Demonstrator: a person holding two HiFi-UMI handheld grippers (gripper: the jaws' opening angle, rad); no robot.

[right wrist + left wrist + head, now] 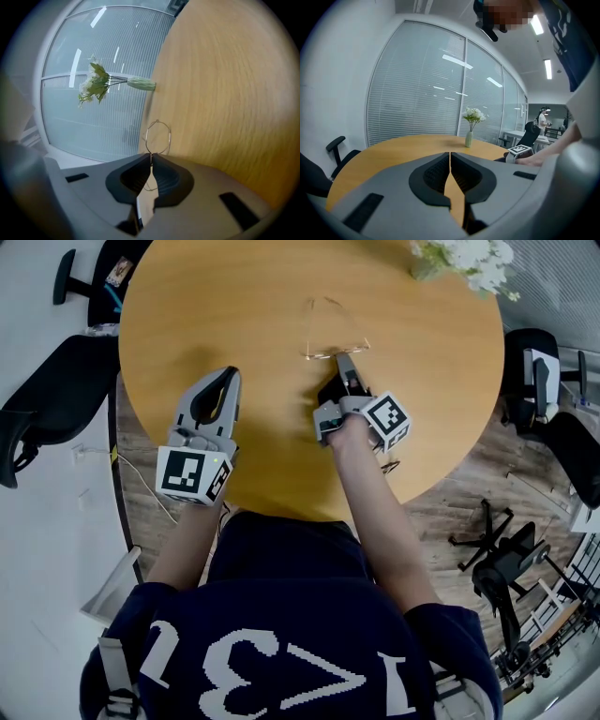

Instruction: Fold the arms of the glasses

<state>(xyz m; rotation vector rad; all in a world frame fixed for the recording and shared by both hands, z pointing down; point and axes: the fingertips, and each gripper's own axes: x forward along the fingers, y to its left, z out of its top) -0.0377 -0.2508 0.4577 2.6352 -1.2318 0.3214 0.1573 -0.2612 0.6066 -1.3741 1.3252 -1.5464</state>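
A thin wire-framed pair of glasses (323,355) rests on the round wooden table (234,306), its arms running away from me toward the far side. My right gripper (345,358) is shut on the glasses at the middle of the front frame. In the right gripper view one lens ring (158,137) stands just beyond the closed jaws of the right gripper (151,157). Left of it, my left gripper (228,374) lies low over the table, shut and holding nothing. In its own view the left gripper (450,154) has its jaws pressed together.
A vase of white flowers (469,261) stands at the table's far right edge, and shows too as the vase (468,138) and the flowers (96,84). Black office chairs stand left (52,399) and right (539,371) of the table.
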